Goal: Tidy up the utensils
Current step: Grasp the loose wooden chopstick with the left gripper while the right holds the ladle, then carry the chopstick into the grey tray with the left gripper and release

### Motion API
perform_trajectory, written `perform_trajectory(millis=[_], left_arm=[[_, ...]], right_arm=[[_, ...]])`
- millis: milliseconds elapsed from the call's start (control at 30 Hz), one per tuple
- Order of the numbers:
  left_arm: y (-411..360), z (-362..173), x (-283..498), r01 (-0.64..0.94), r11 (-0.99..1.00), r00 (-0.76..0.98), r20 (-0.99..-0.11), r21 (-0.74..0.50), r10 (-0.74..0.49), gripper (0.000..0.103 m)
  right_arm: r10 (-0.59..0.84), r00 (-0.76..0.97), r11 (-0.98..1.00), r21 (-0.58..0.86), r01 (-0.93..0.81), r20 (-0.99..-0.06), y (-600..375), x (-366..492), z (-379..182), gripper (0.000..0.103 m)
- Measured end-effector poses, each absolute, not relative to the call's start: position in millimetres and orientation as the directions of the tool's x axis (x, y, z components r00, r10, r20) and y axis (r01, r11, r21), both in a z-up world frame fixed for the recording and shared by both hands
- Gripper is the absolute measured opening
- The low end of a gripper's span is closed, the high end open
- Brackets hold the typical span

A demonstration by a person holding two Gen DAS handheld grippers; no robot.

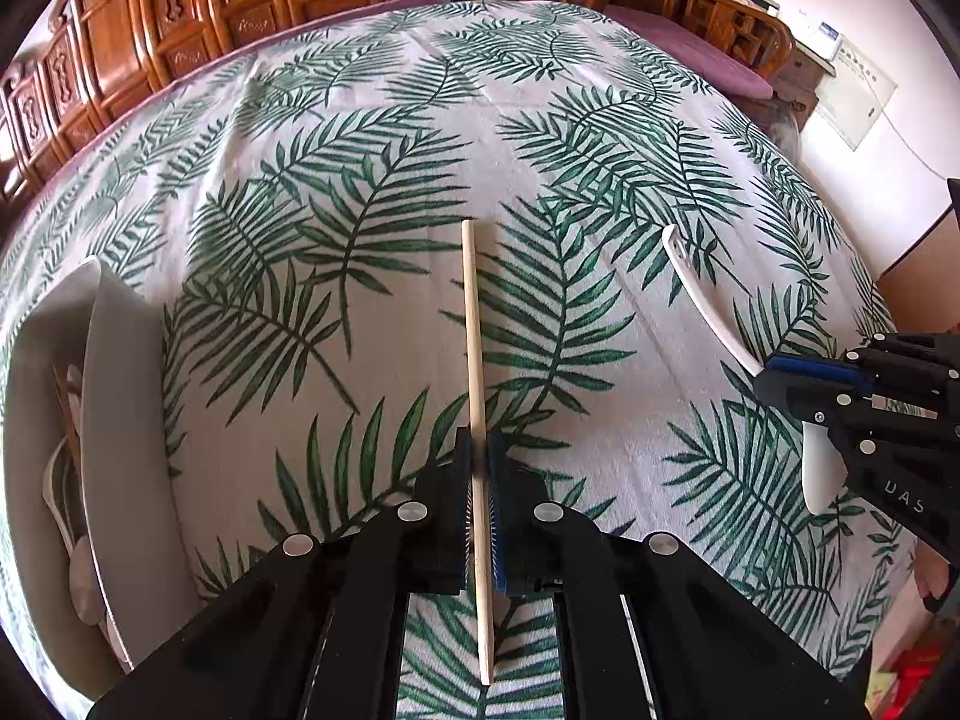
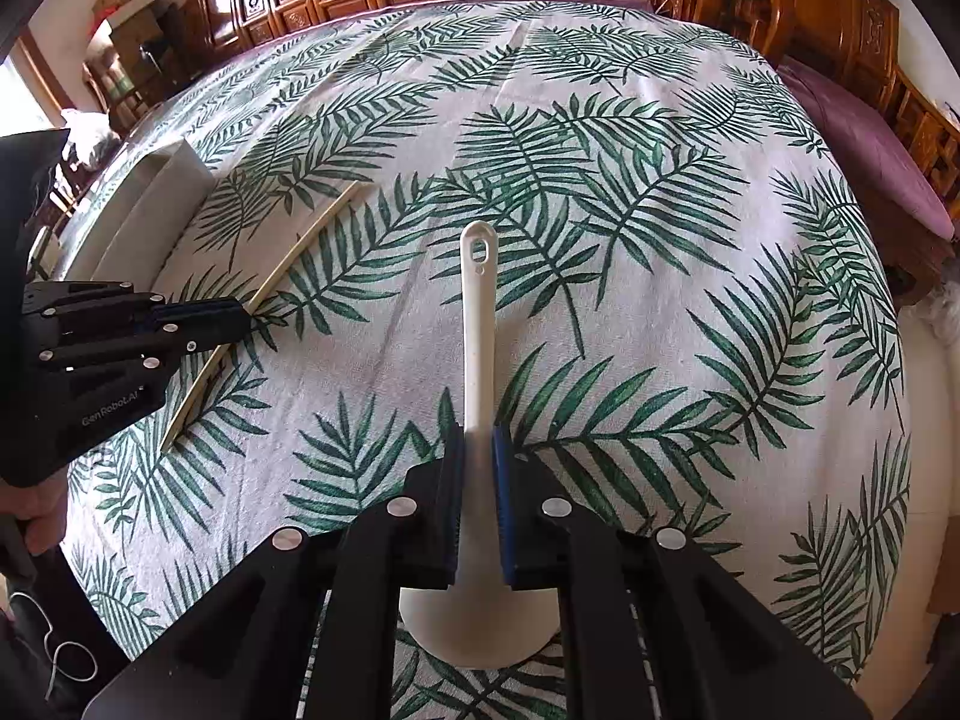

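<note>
A: Left wrist view?
B: Left hand-held gripper (image 1: 480, 468) clenched on a wooden chopstick (image 1: 474, 348), pads pressing both sides of the lower half. The stick runs straight away from the camera over the palm-leaf tablecloth (image 1: 360, 150) on the counter. Grey utensil tray (image 1: 120, 420) at the left edge, a few utensils inside, too blurred to name. Right hand-held gripper (image 1: 774, 381) comes in from the right, gripping a white spoon (image 1: 702, 300).

A: Right wrist view?
B: Right hand-held gripper (image 2: 478, 468) clamped on the white spoon (image 2: 479, 324) at the neck, just above the bowl. Handle points away, hanging hole at the far end; bowl sits under the fingers near the camera. Left hand-held gripper (image 2: 240, 318) at the left, closed on the chopstick (image 2: 300, 252), which lies slanted toward the tray (image 2: 150, 204). Can't tell if either utensil is touching the cloth.
</note>
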State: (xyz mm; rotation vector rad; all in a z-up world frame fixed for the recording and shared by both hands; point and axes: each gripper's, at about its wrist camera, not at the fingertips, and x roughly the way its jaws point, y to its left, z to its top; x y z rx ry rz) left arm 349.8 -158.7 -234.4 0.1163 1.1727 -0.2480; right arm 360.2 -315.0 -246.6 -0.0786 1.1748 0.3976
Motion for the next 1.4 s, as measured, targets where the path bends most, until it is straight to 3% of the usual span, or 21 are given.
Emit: perform_trajectory(millis=[900, 1400], left_arm=[[-87.0, -129.6, 292.8, 0.265, 0.960, 0.539, -0.811, -0.092, -0.227, 0.004], [-6.0, -131.6, 278.7, 0.164, 0.981, 0.564, -0.807, -0.100, -0.177, 0.004]], right_arm=[[0.300, 0.426, 0.906, 0.115, -0.407, -0.854, -251.1, 335.4, -172.6, 0.011], [0.333, 0.433, 0.882, 0.113, -0.458, -0.837, -199.1, 322.3, -156.8, 0.011]])
